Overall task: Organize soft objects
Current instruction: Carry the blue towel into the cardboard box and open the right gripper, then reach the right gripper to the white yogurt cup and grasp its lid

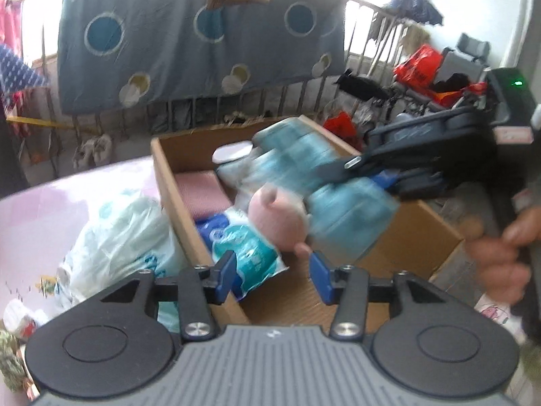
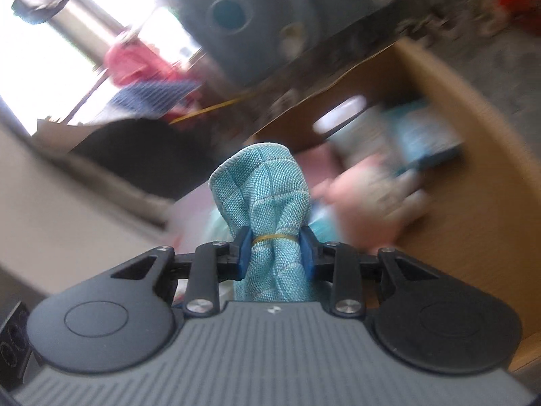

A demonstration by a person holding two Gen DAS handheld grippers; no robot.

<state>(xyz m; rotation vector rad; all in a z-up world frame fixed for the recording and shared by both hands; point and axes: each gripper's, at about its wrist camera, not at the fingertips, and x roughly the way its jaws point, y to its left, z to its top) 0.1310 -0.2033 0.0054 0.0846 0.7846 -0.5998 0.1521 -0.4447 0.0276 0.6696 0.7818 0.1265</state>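
An open cardboard box (image 1: 426, 233) holds a pink plush toy (image 1: 277, 216), a blue tissue pack (image 1: 250, 250), a folded pink cloth (image 1: 203, 193), a white lid (image 1: 231, 152) and a blurred teal pack (image 1: 294, 145). My left gripper (image 1: 272, 275) hovers open over the box's near end, nothing between its blue pads. My right gripper (image 2: 275, 252) is shut on a teal woven cloth roll (image 2: 263, 196) bound with a yellow rubber band. In the left wrist view it reaches in from the right over the box, with the teal cloth (image 1: 351, 216) blurred under it. The pink plush (image 2: 365, 196) is blurred behind the roll.
A white plastic bag (image 1: 118, 237) lies on the pink surface (image 1: 67, 196) left of the box. A grey-blue blanket with circles (image 1: 189, 34) hangs on a railing behind. Red bags (image 1: 419, 64) and clutter sit at the back right. A hand (image 1: 500, 253) grips the right handle.
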